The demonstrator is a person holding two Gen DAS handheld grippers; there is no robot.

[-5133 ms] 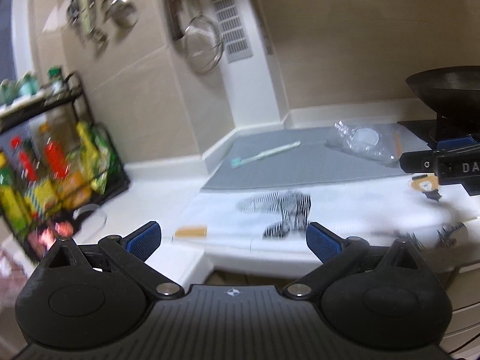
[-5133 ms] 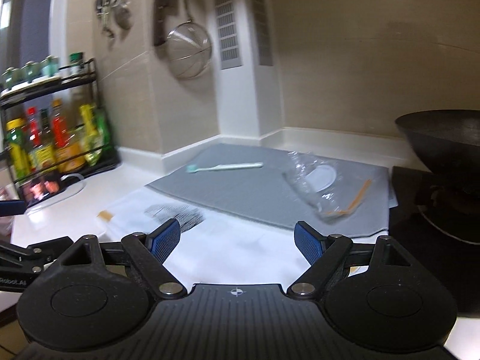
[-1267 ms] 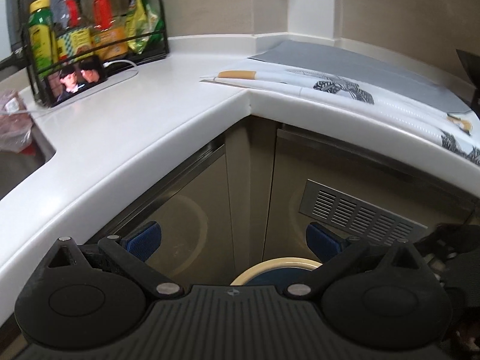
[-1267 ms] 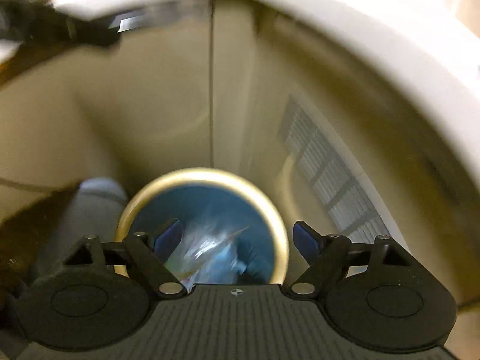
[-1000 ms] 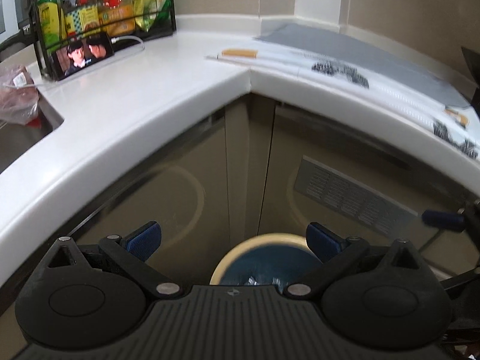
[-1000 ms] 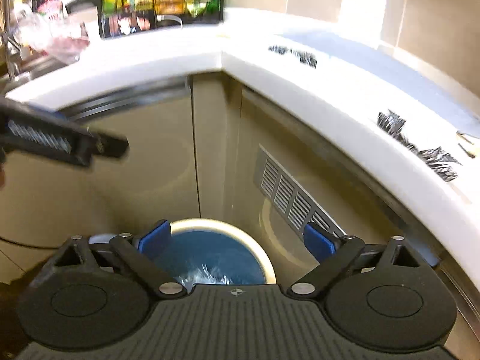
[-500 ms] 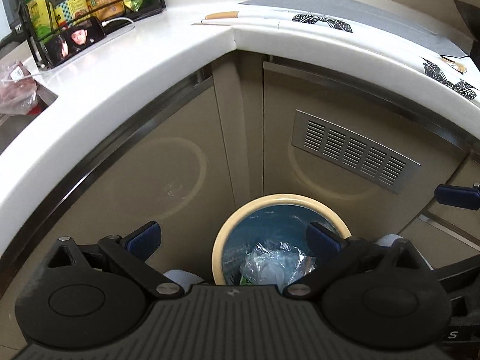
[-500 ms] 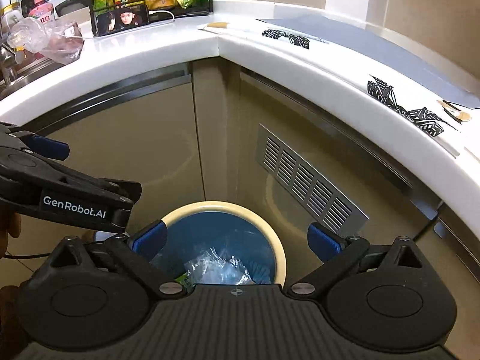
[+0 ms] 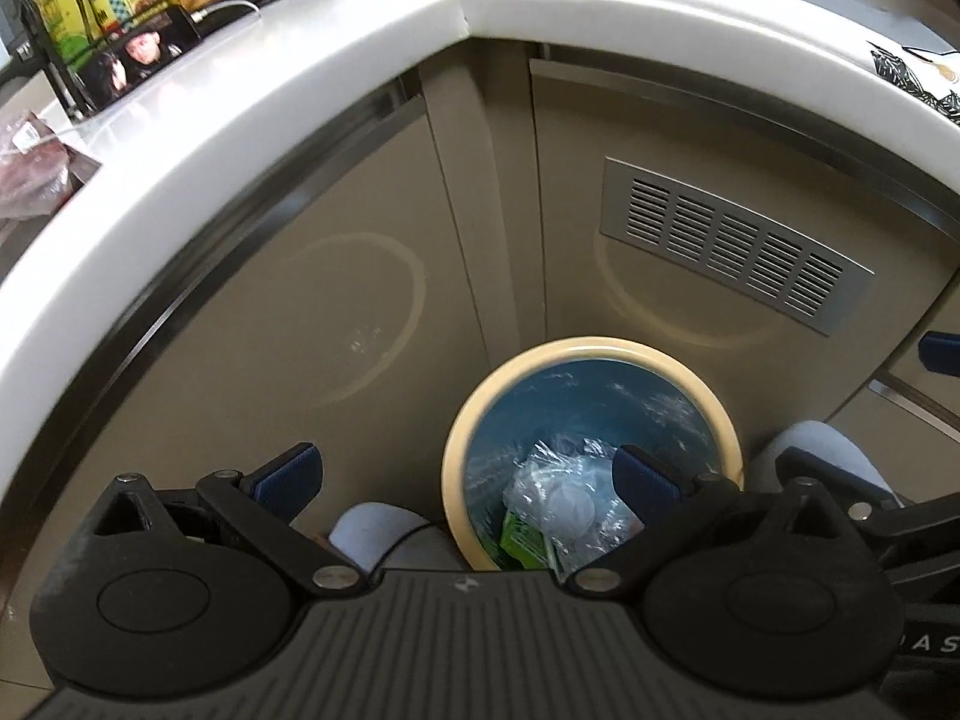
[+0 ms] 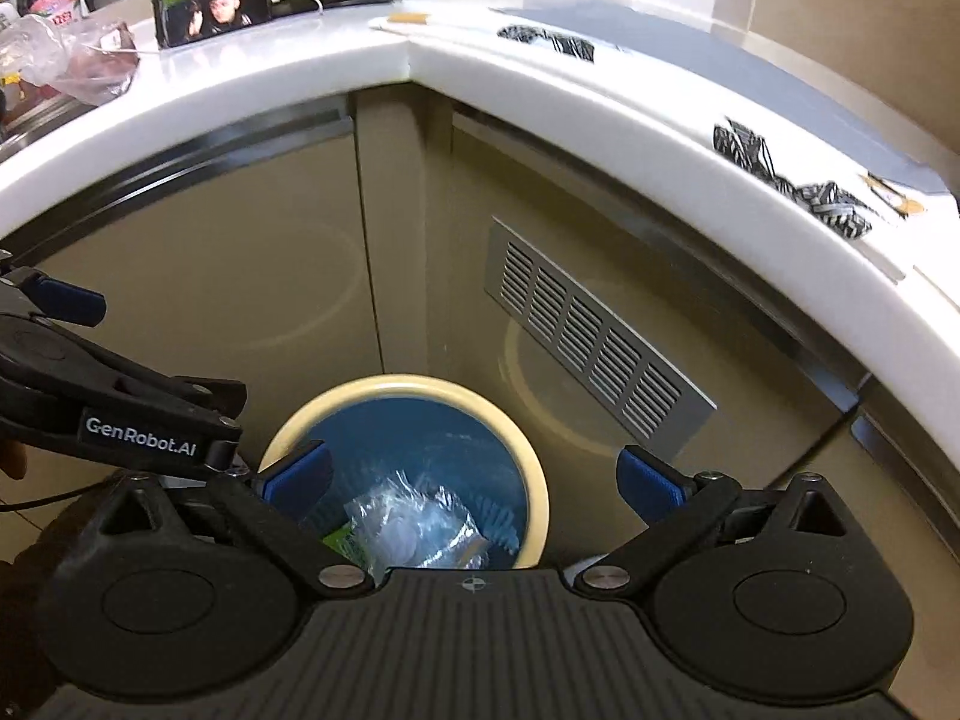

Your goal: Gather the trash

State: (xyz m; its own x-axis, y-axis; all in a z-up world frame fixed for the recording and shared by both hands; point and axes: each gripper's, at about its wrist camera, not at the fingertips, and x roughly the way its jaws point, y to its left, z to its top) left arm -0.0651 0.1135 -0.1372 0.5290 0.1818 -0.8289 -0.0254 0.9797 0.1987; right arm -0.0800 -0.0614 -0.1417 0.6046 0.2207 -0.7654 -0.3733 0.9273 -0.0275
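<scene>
The round waste bin with a cream rim and blue liner [image 9: 591, 354] is seen on the floor in the corner below the white curved countertop [image 9: 252, 138]. A crumpled clear plastic wrapper [image 10: 414, 519] is lying inside it, beside a green packet [image 9: 525, 540]. The left gripper [image 9: 465, 477] is held above the bin with its blue-padded fingers [image 9: 285, 471] spread wide and nothing between them. The right gripper [image 10: 474, 474] is likewise held over the bin, fingers apart and empty; this piece of trash is judged to be deposited.

Several risks are judged to remain. The two grippers are held close together over a narrow opening, so a knock between them is possible when either is raised. The countertop edge overhangs the bin, and it could be struck from below if a gripper is lifted straight up without being drawn back first. The wrapper is light and springy; it could be caught on a finger and dragged out. Small scraps [image 10: 894, 192] at the right end of the counter, whose kind cannot be made out, could be missed or brushed off the edge.
</scene>
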